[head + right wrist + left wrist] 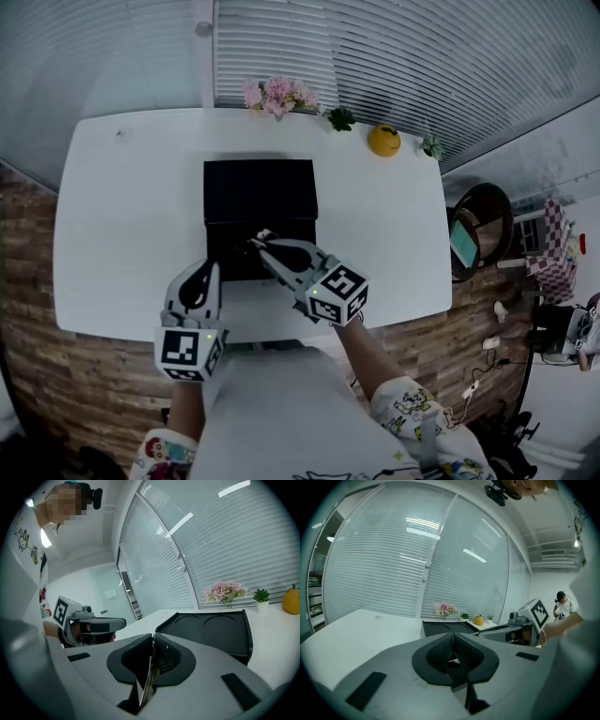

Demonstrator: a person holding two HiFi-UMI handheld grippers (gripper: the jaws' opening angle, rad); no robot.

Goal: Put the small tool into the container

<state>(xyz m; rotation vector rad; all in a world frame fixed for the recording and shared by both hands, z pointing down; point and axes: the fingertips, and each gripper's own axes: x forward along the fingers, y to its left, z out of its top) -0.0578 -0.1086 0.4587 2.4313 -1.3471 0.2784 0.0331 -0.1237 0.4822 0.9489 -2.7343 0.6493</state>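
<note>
Smooth white table [122, 216]; matt black plastic container [261, 192] toward 12 o'clock. Between my right gripper [153, 638] and its ribbed black pads [167, 657], a thin, shiny metal tool [146, 679].

Container [260, 192] on table [122, 216], flowers [277, 96] behind, right claw [259, 240] over its front, left claw [212, 272] alongside

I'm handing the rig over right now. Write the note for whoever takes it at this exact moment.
Left gripper: jaws shut, empty, by the front edge of the white table, just left of the container.
Right gripper: jaws shut on the small tool, a thin flat metal strip; tips over the near part of the black container.
Container: open, mid-table.
Done: tool gripped and carried to the container.
Left: lower it in, open the jaws, pull back.
</note>
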